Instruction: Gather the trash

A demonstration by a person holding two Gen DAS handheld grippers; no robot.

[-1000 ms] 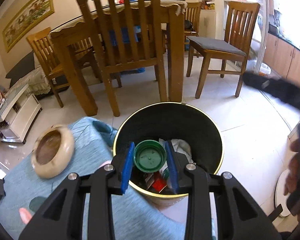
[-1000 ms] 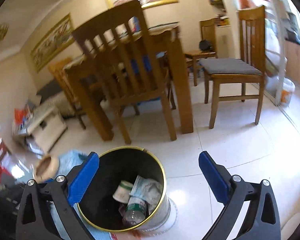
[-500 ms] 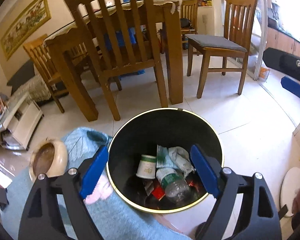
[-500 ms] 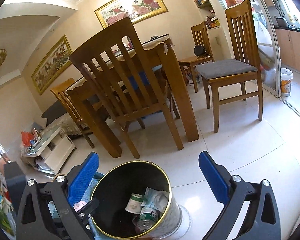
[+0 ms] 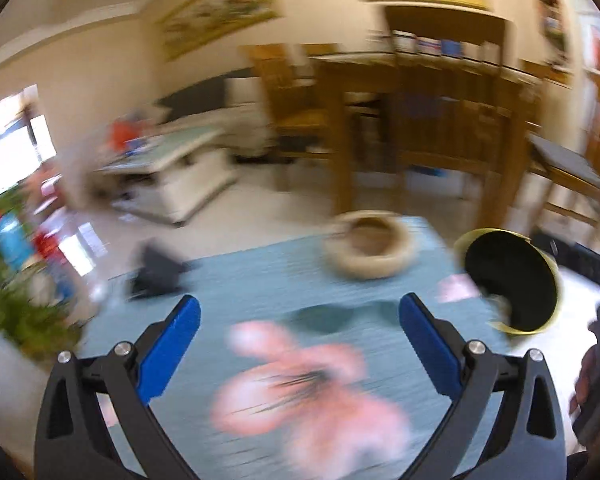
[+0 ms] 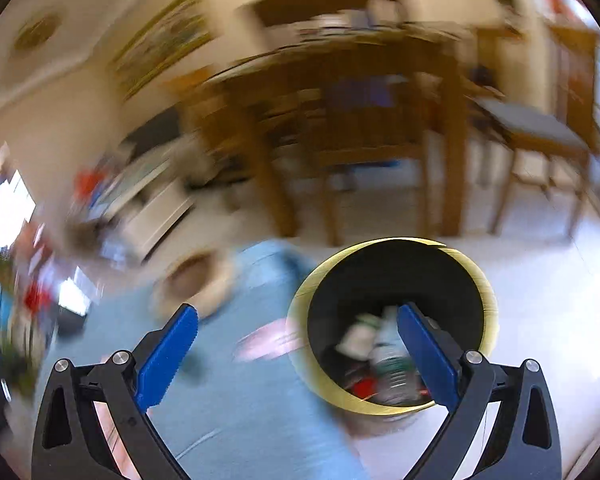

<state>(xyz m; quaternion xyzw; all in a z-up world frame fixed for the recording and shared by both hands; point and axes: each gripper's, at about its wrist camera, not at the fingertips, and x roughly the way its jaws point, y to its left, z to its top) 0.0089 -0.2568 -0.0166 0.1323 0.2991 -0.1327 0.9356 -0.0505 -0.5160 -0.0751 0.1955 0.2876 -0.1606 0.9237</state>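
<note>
Both views are motion-blurred. My left gripper [image 5: 299, 344] is still opening, its jaws wide apart with nothing between them, over a blue rug [image 5: 260, 280] with a pink flower pattern [image 5: 308, 392]. The black trash bin with a gold rim [image 5: 512, 280] stands to its right. My right gripper [image 6: 298, 350] is open and empty; its right finger overlaps the bin [image 6: 392, 328], which holds a bottle, a cup and crumpled wrappers [image 6: 380, 356]. A dark flat item [image 5: 156, 272] lies at the rug's far left edge.
A round beige bowl-like basket [image 5: 370, 244] sits on the rug beyond the left gripper. Wooden dining table and chairs [image 5: 428, 120] stand behind. A low white cabinet [image 5: 180, 172] and a plant [image 5: 20, 308] are at left. A hand [image 5: 596, 380] shows at right.
The left gripper let go of the green-lidded container into the bin, opened wide and swung left over the rug. The right gripper also swung left, staying open.
</note>
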